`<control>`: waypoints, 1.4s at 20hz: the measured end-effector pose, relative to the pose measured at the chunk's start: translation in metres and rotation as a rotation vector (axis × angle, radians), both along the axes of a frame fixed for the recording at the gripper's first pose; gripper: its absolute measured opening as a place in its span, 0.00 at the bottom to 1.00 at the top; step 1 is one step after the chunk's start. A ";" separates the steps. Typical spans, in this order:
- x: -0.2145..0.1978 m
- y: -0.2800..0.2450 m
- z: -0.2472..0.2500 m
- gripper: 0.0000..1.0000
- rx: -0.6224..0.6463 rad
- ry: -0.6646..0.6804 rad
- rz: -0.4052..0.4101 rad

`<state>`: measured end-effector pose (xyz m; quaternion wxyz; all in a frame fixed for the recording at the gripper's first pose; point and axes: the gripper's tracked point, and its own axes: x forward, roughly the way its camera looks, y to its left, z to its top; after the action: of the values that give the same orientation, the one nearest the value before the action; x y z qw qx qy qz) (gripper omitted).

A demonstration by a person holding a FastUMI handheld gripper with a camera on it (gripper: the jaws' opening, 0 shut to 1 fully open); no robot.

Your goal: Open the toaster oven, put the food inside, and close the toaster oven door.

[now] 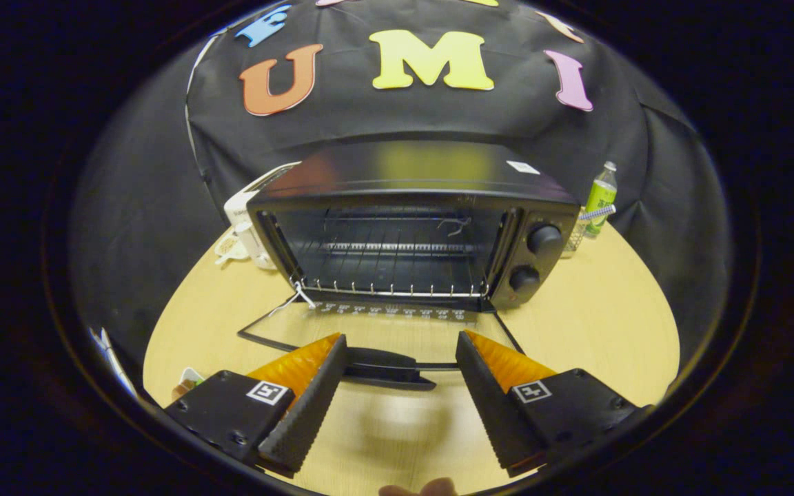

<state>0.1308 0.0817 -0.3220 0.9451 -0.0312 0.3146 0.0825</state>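
Observation:
A black toaster oven (411,234) stands on the wooden table (597,310) ahead of me. Its glass door (376,334) is folded down flat toward me, and the wire rack (390,265) inside holds nothing that I can see. Two round knobs (535,258) sit on the oven's right panel. The door's dark handle (383,367) lies just ahead of my fingers, in the gap between their tips. My gripper (402,344) is open, with nothing held between the fingers.
A green bottle (601,196) stands right of the oven at the back. A white object (242,231) with a cord sits behind the oven's left side. A small item (187,381) lies at the table's near left edge. A fingertip (424,488) shows below the fingers.

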 end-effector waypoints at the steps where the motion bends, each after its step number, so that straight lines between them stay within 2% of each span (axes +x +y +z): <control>1: -0.009 0.000 0.001 1.00 0.002 0.007 0.008; 4: -0.038 0.000 0.027 1.00 0.000 -0.015 0.045; 8: -0.079 0.005 0.092 1.00 0.023 -0.034 0.125; 12: -0.134 0.039 0.137 1.00 0.144 0.082 0.226; 15: -0.164 0.074 0.138 1.00 0.260 0.197 0.255; 18: -0.185 0.112 0.111 1.00 0.314 0.314 0.284; 22: -0.204 0.154 0.041 1.00 0.290 0.463 0.356; 26: -0.214 0.178 -0.022 0.98 0.371 0.653 0.325; 28: -0.211 0.188 -0.036 0.89 0.415 0.690 0.310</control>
<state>-0.0803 0.2694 -0.3585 0.7470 0.1421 0.5806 0.2908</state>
